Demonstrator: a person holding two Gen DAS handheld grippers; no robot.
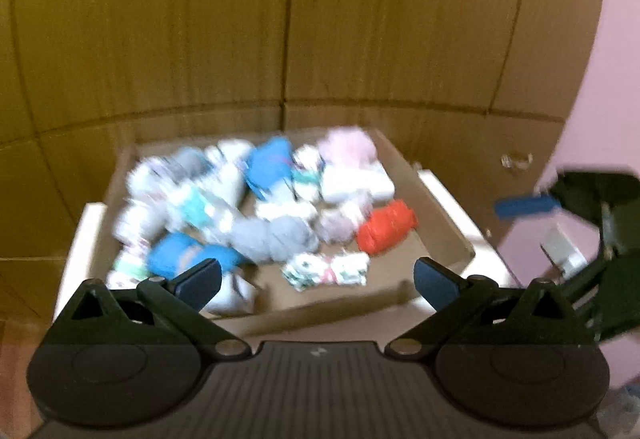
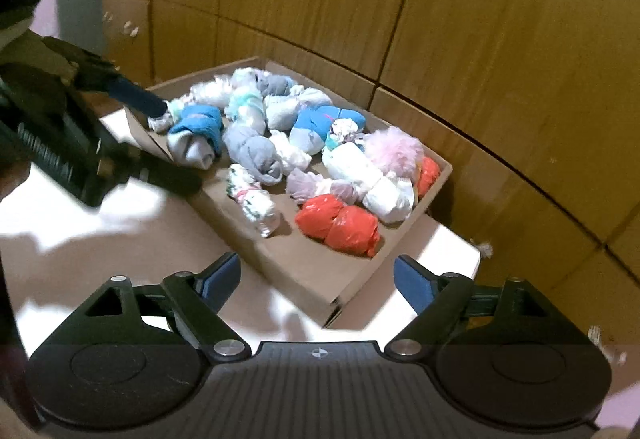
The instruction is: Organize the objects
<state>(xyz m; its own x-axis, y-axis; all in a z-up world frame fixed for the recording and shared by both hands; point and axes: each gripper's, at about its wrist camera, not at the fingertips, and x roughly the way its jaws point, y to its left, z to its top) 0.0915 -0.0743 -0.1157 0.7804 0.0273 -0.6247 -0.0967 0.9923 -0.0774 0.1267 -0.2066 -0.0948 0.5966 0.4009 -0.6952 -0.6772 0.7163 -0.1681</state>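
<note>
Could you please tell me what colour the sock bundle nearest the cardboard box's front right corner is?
Bright orange-red, clearest in the right wrist view.

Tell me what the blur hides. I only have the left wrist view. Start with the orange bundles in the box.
Observer: Besides the front orange bundle, a second orange bundle sits in the corner behind the pink fluffy bundle.
Operator: Report the right tongs.
Observer: Right tongs are open and empty, short of the box.
Operator: Place my left tongs.
Observer: One finger of the left tongs reaches the small white bundle at the box's corner. I cannot tell whether it touches.
</note>
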